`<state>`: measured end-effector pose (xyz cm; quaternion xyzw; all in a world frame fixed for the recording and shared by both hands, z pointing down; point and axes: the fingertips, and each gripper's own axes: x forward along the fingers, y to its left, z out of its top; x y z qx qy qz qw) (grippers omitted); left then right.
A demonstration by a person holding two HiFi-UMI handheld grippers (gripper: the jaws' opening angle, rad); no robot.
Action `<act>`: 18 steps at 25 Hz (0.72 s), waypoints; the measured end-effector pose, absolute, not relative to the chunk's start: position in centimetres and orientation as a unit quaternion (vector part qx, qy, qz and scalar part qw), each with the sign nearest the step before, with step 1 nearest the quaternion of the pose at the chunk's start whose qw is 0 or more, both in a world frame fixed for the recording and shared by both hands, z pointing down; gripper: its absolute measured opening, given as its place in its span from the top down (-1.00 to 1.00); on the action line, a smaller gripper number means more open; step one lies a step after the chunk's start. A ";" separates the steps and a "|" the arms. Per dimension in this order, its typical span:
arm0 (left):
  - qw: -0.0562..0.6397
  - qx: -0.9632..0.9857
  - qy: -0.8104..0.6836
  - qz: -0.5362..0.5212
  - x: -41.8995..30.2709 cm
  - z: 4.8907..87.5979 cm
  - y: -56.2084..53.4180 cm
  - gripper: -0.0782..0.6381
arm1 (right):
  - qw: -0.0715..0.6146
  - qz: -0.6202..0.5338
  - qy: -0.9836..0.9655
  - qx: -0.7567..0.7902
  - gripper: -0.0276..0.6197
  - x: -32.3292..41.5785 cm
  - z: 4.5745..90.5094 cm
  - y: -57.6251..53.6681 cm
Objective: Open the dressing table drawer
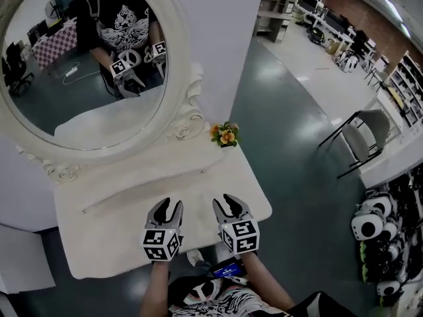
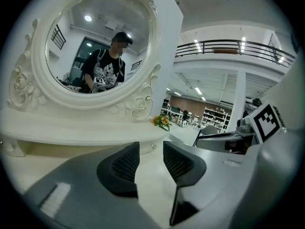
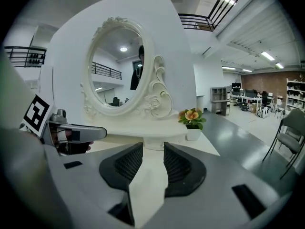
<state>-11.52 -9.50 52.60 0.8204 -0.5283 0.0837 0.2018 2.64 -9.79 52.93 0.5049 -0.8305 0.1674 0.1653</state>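
The white dressing table carries an oval mirror on a raised shelf. A shallow drawer front runs under that shelf, with a small knob near each end and it looks closed. Both grippers hover side by side over the tabletop's near part, pointing at the drawer front and apart from it. My left gripper is open with nothing between its pads. My right gripper is open and empty too. In the left gripper view one drawer knob shows just beyond the jaws.
A small potted orange flower stands at the shelf's right end. A grey folding chair stands on the floor to the right, with a pile of black and white gear nearer. The table's right edge drops off to the floor.
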 end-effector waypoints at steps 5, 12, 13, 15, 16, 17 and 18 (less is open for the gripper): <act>0.210 0.825 -0.517 0.094 -11.9 54.0 -12.6 0.36 | 0.177 0.168 -0.823 0.513 0.50 2.2 53.6 -13.0; 0.213 0.827 -0.510 0.107 -11.2 55.1 -14.8 0.36 | 0.186 0.178 -0.822 0.508 0.50 1.8 54.9 -15.3; 0.212 0.826 -0.511 0.109 -11.2 55.2 -15.0 0.36 | 0.188 0.179 -0.823 0.505 0.50 1.6 55.2 -15.5; 0.212 0.824 -0.513 0.112 -10.9 55.4 -15.4 0.36 | 0.190 0.180 -0.825 0.500 0.50 1.4 55.5 -15.9; 0.212 0.823 -0.514 0.114 -10.8 55.6 -15.5 0.36 | 0.192 0.181 -0.826 0.499 0.50 1.4 55.7 -16.1; 0.212 0.822 -0.515 0.116 -10.7 55.8 -15.5 0.36 | 0.193 0.182 -0.826 0.497 0.50 1.4 55.9 -16.2; 0.212 0.821 -0.516 0.118 -10.6 56.0 -15.6 0.36 | 0.193 0.182 -0.826 0.497 0.50 1.3 56.1 -16.4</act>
